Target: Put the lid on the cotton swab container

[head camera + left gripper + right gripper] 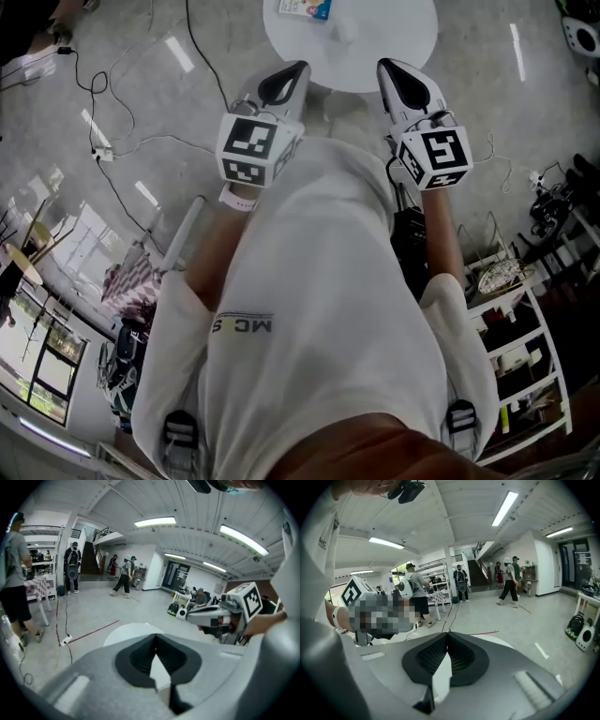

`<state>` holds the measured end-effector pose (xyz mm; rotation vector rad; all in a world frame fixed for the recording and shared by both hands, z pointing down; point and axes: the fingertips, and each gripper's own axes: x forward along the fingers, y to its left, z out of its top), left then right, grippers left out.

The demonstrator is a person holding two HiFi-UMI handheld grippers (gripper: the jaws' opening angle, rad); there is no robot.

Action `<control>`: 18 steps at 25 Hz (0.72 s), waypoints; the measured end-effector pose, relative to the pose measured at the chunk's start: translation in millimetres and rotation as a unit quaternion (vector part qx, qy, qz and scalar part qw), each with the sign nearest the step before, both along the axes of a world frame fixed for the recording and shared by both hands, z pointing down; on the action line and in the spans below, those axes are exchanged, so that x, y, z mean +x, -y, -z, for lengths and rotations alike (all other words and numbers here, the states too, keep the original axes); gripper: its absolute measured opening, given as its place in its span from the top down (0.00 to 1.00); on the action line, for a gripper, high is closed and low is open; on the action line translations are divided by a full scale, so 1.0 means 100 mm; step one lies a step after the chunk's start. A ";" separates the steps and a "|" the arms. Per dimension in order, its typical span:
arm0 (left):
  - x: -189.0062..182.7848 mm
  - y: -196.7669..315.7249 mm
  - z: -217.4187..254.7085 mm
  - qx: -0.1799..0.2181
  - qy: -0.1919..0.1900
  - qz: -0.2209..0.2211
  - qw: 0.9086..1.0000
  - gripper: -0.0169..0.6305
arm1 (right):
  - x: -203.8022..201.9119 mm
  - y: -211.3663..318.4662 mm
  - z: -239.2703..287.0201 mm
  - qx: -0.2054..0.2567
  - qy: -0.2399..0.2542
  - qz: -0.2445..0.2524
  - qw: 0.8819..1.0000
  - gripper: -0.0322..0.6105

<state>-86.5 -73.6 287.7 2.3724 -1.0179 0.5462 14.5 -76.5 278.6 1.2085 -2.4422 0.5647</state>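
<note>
A round white table (375,56) stands ahead of me on the grey floor. A small blue and white pack (307,7) lies at its far edge, with a pale, faint item (344,30) beside it. I cannot make out a cotton swab container or a lid. My left gripper (296,67) and right gripper (385,66) are raised in front of my white shirt and point toward the table, short of it. Both have their jaws closed tip to tip with nothing between them. The table's edge (123,632) shows beyond the left gripper (155,637), and likewise the table (499,641) beyond the right gripper (447,633).
Black cables and a power strip (103,153) lie on the floor at the left. A white shelf unit (511,314) with shoes stands at the right. Several people (124,576) walk in the hall, and one stands by a checkered table (415,595).
</note>
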 end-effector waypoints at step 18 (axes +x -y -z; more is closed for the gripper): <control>0.74 0.53 -1.04 -0.056 0.034 0.063 0.996 0.97 | 0.42 0.63 -0.97 -0.028 0.009 0.123 0.992 0.95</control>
